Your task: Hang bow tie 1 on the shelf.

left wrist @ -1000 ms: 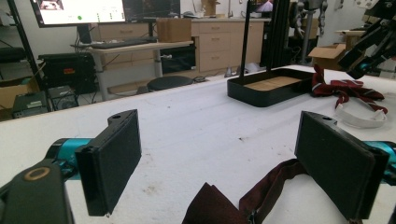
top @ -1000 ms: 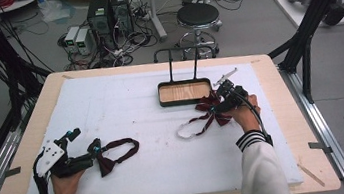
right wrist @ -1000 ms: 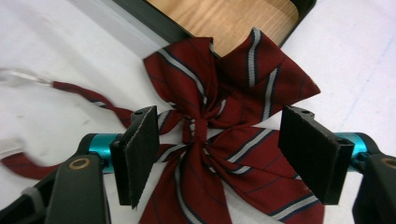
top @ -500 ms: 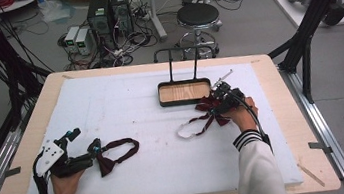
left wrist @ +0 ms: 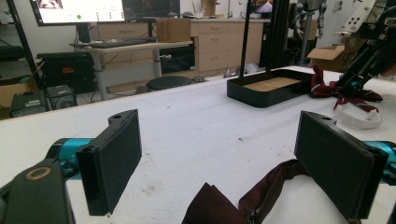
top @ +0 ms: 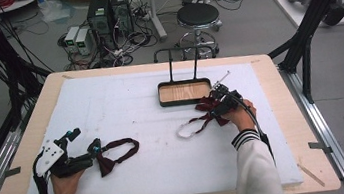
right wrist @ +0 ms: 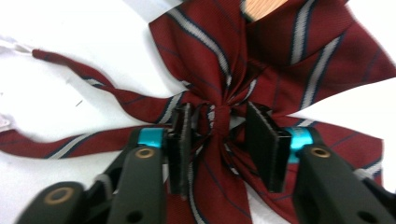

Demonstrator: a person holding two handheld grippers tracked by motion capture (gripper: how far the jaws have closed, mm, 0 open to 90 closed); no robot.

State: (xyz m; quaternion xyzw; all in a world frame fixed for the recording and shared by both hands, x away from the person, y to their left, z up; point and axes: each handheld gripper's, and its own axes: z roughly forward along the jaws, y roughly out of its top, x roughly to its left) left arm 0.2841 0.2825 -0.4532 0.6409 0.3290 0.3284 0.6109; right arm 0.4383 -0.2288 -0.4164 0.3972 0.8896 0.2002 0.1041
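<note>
Early in the work by the look of it: two bow ties on the table (top: 124, 90), neither yet in the tray (top: 185, 91), and that the ties are bound for the tray is a guess from the layout. Nearest, at the left, left gripper (top: 89, 152) resting low on the white mat, fingers (left wrist: 112, 161) spread wide and empty; dark bow tie (top: 115, 154) lying flat just ahead, its wing and strap reaching up between the open pads without touching either. Nothing gripped there, so that tie untouched. Farther off, at the right, right gripper (right wrist: 223, 142) down over the striped bow tie (right wrist: 261, 60), fingers (right wrist: 180, 140) just closing in around the centre knot, knot squarely between them, pads at or almost at the fabric; a firm pinch not certain. Striped tie flat on the mat, one wing touching the tray's near corner, its white strap trailing left. Left to do: complete the grasp, lift, carry into the tray; then the dark tie.
</note>
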